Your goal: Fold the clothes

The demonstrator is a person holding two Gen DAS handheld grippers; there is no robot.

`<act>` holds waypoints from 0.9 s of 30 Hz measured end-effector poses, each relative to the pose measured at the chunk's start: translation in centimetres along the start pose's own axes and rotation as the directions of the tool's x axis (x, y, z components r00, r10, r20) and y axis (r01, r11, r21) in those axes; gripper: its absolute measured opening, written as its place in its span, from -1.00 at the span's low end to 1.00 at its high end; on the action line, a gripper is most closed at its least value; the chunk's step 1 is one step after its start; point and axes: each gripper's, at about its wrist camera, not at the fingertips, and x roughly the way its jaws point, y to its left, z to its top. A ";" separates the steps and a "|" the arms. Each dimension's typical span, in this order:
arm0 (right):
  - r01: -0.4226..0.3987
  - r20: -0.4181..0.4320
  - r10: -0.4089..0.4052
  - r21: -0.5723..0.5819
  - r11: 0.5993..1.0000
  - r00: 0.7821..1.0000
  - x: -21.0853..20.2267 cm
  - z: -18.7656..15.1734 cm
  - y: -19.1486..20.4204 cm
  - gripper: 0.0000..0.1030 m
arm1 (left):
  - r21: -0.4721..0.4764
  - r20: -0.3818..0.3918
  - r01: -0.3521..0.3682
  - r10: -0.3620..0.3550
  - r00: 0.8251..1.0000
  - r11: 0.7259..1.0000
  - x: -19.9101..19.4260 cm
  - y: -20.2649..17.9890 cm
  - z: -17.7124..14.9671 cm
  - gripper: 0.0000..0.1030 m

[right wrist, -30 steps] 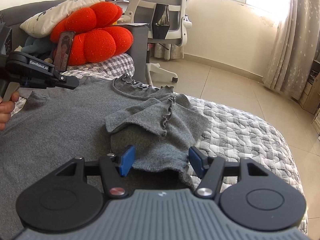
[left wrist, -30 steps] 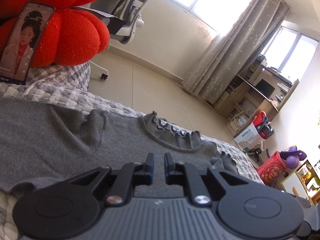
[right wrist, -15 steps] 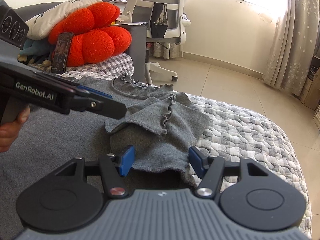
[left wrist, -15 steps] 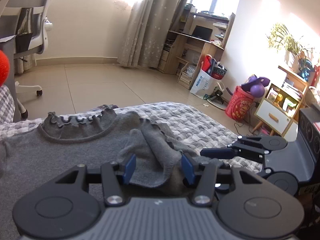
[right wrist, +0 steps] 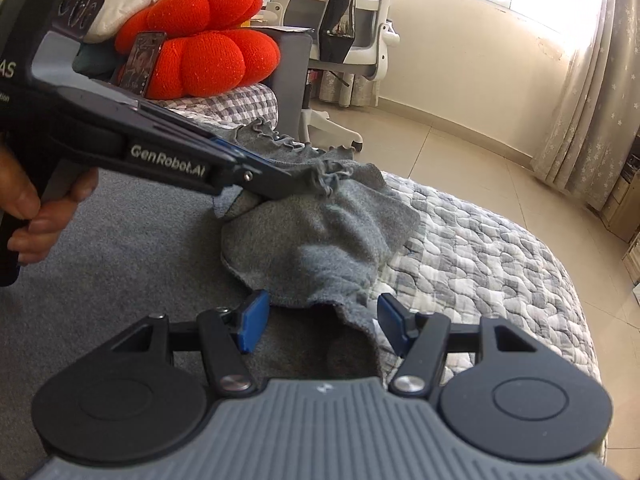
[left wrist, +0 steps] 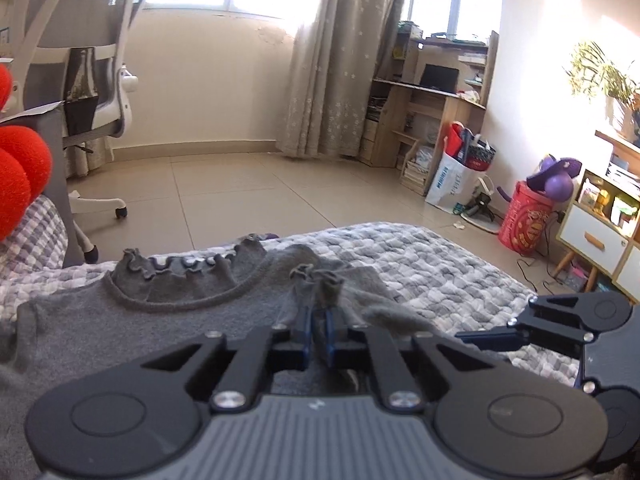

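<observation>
I am early in folding the grey top (right wrist: 120,248), which lies spread flat on the quilted bed (right wrist: 480,248) with its ruffled neckline (left wrist: 180,276) toward the far edge. Its sleeve (right wrist: 320,240) is already turned in over the chest in a loose heap. My left hand-held gripper (left wrist: 319,320) is clenched on the frilled cuff (right wrist: 332,178) at the top of that heap, with cloth pinched between the blue pads. My right hand-held gripper (right wrist: 320,316) hangs released just over the sleeve's near hem, its jaws standing wide with the hem between them but not pressed.

As I judge it, the next move calls for drawing the cuff out so the sleeve lies smooth and straight across the body, while the right side closes on the hem or pins it to keep the fold line from creeping. The knit is soft and bunches readily, so a slow, level pull seems wise.

A second ago the left hand-held gripper was over the other shoulder, almost closed on nothing. Since then it has swung across, opened around the heap, and its jaws have just been closing on the cuff. The right one has not shifted.
</observation>
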 end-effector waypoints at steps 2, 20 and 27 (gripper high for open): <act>0.029 0.009 -0.029 -0.008 1.000 1.000 0.1 -0.1 0.0 0.23 | -0.062 0.035 -0.040 0.042 0.999 0.997 -1.1 1.1 -0.1 -0.96; 0.061 0.003 -0.061 -0.022 0.998 0.998 0.1 0.0 -0.2 0.23 | -0.303 0.004 0.068 -0.070 0.998 0.950 -1.0 4.3 -0.7 0.00; 0.047 0.002 -0.047 -0.014 0.999 0.999 0.1 -0.2 -0.4 0.23 | -0.289 -0.040 0.007 -0.019 0.999 0.957 1.8 3.9 -1.0 -0.95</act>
